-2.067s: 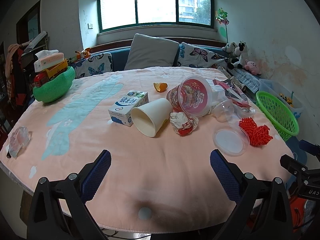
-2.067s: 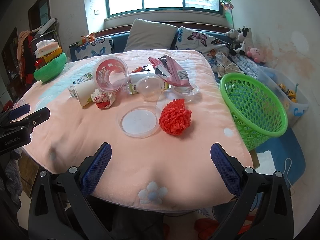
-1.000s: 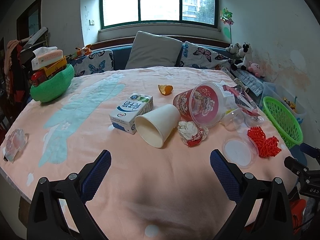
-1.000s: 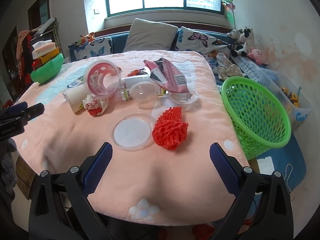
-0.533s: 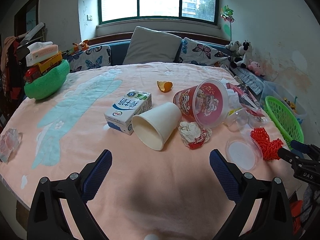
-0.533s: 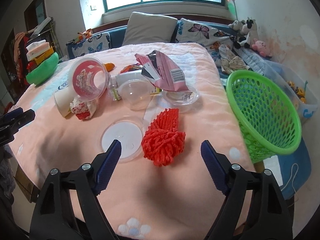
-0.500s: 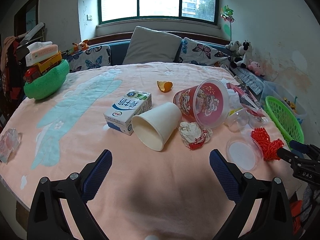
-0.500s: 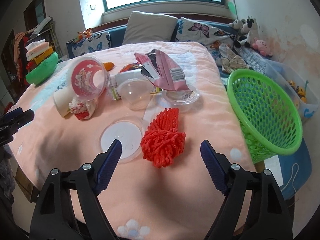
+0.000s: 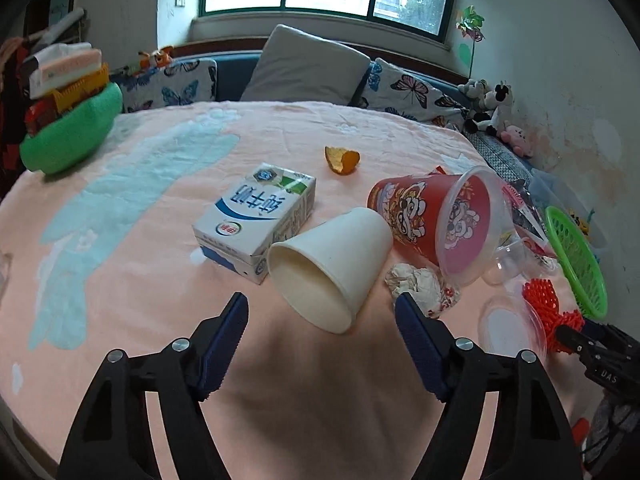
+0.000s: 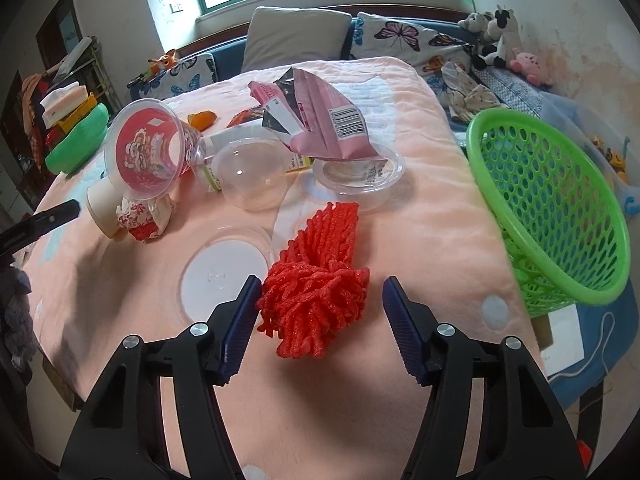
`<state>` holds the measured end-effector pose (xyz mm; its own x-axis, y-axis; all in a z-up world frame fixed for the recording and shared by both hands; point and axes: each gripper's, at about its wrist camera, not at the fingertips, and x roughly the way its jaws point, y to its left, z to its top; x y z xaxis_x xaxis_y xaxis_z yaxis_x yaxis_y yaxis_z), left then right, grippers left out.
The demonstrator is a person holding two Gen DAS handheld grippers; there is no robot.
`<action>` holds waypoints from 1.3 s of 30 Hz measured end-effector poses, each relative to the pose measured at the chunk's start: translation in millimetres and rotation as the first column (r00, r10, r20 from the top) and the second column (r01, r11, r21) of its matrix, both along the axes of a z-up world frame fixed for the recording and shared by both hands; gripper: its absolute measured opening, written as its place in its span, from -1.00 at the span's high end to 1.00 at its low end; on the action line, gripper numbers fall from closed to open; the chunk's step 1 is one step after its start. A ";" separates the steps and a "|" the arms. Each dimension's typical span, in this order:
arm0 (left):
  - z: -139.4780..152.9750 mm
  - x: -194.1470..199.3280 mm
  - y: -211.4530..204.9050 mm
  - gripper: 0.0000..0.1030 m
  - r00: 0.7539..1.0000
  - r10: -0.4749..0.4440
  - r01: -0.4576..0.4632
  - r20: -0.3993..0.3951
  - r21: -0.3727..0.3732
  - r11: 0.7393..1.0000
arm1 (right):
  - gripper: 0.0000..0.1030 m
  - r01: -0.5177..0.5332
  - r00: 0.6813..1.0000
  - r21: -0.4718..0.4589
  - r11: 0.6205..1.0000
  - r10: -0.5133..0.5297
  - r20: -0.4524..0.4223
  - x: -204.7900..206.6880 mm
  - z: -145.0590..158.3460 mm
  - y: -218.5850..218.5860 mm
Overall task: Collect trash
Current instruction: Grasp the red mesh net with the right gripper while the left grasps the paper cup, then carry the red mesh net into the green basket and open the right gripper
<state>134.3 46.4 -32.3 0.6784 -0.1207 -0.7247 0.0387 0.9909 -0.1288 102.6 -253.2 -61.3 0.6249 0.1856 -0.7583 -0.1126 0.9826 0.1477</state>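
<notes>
Closing around the red foam mesh fruit net (image 10: 316,300) at lower centre, the right gripper (image 10: 322,310) has not yet pinched it. Narrowing too, the left gripper (image 9: 320,332) frames the tipped white paper cup (image 9: 332,268), untouched.

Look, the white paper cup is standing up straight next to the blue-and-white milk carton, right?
Not quite. The white paper cup is lying on its side, its open mouth facing the camera, next to the blue-and-white milk carton. The left wrist view shows it.
</notes>
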 end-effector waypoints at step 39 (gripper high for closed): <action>61.2 -66.3 -11.6 0.93 0.967 -0.177 0.201 0.181 -0.125 0.972 | 0.19 0.003 0.989 0.060 0.998 -0.012 0.146 -44.7 55.7 -33.1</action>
<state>68.0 34.8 28.9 0.7437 -0.3514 -0.5687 0.2565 0.9356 -0.2428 57.9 -286.2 -5.7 0.7296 0.2224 -0.6467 -0.1297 0.9735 0.1884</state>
